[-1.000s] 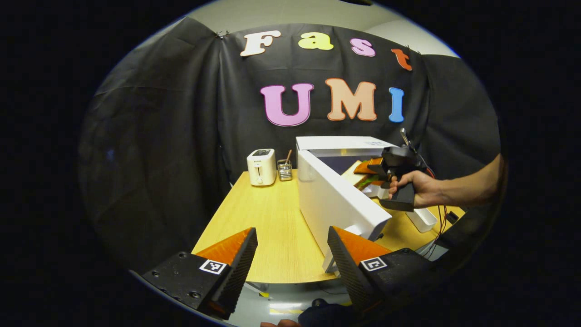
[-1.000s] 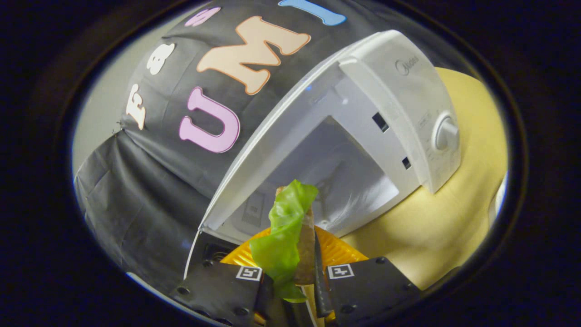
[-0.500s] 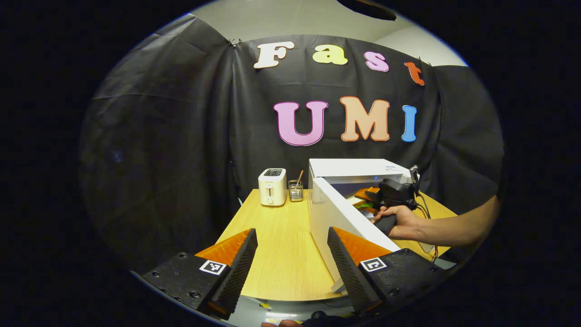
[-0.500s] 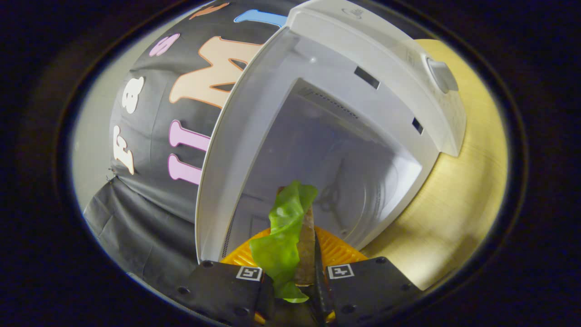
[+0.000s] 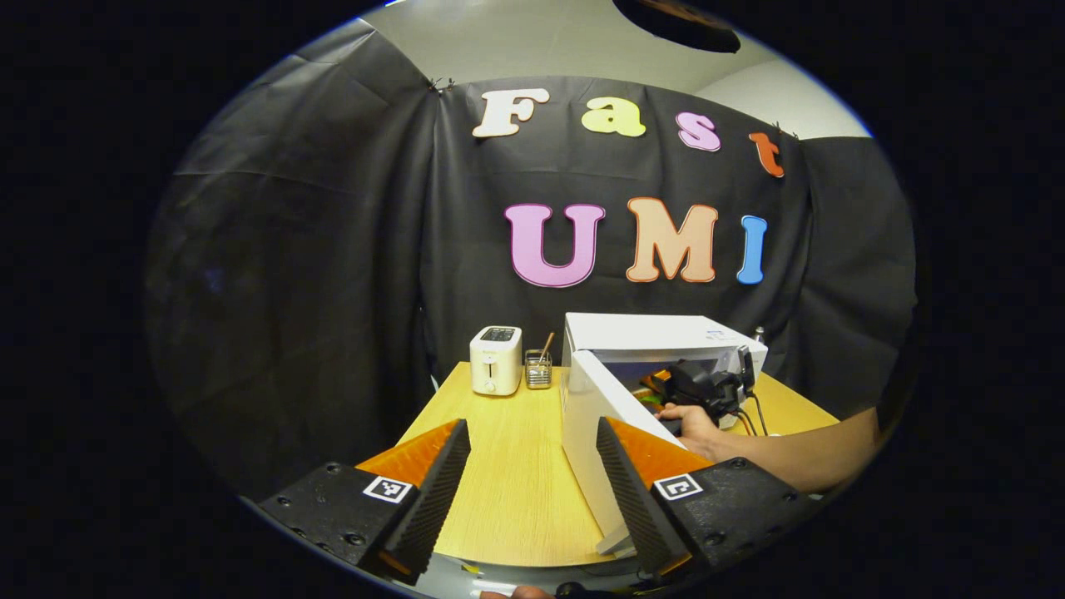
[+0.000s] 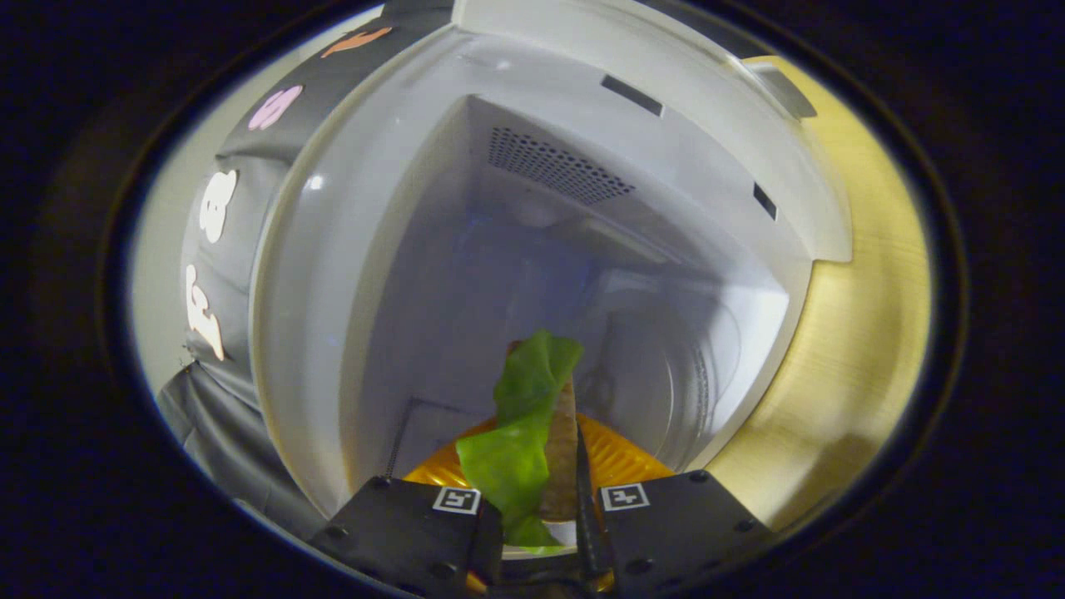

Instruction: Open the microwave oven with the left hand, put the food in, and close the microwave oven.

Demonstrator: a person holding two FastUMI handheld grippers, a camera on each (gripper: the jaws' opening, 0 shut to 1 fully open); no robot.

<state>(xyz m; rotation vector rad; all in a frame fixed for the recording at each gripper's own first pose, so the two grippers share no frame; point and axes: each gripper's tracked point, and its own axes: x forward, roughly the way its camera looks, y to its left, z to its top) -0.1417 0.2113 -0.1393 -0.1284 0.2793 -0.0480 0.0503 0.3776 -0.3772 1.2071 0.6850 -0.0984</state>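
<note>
The table (image 5: pixel 499 466) carried the microwave (image 5: pixel 649 333) near its far right corner, door (image 5: pixel 592 433) swung wide. The right gripper (image 6: pixel 539 516), clamped on the food (image 6: pixel 520 433), held it long axis pointing into the cavity. The left gripper (image 5: pixel 528 491) hung spread, holding nothing. The left gripper view added a toaster (image 5: pixel 496 359) at the far edge.

Ahead of the left gripper stretches a wooden table (image 5: pixel 507 491), black cloth (image 5: pixel 333 249) draped behind it under a pale wall (image 5: pixel 516 42).

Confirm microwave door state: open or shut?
Open. The microwave door swings out toward the left gripper's camera, and the right gripper carries the food at the exposed cavity.
</note>
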